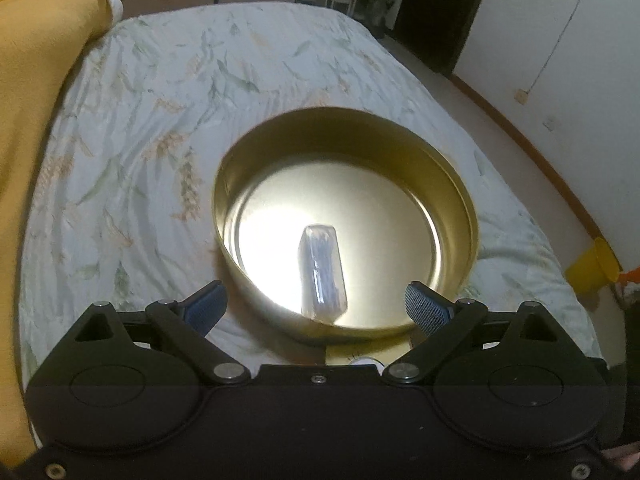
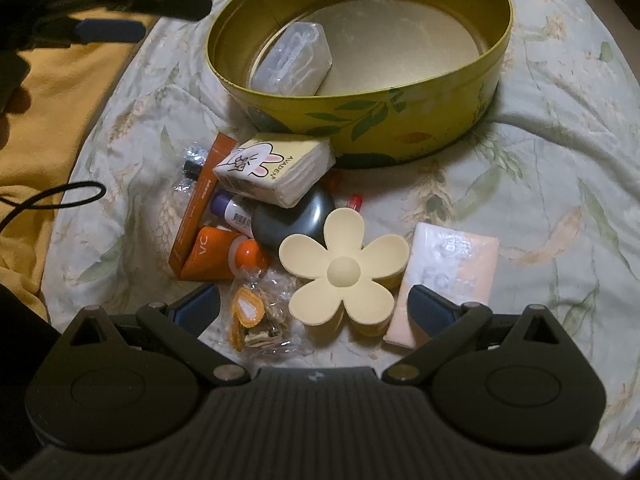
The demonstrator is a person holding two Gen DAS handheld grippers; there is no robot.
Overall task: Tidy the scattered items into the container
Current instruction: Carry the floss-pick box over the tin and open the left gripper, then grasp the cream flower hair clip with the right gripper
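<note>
The tin (image 2: 360, 128) sits on the bed (image 2: 540, 160), and so far it holds one thing, a clear plastic case (image 2: 294, 60) lying on its floor against the near-left wall. By my reckoning that is the only item put away. Everything else is heaped on the bedspread just in front of the tin: a tissue pack (image 2: 276, 168) with a rabbit on it, a dark round compact (image 2: 292, 216), an orange tube (image 2: 208, 256), a slim orange box (image 2: 196, 204), a small purple-capped bottle (image 2: 232, 208), a flower clip (image 2: 344, 272), a crinkly bag (image 2: 260, 320) of small orange bits, and a pale packet (image 2: 444, 284) off to the right. So I judge the job barely begun.

My left tool (image 1: 316, 308) hangs over the tin's near rim with its jaws spread wide and nothing between them; the case lies below, apart from the pads. My right tool (image 2: 316, 304) is also spread wide and empty, poised low over the pile with the flower clip between its fingers but not touched.

Some things are half buried: a red-capped piece (image 2: 354, 200) behind the compact and something foil-wrapped (image 2: 192, 160) at the pile's left edge, neither of which I can identify. What the case contains is too blurred to read.
</note>
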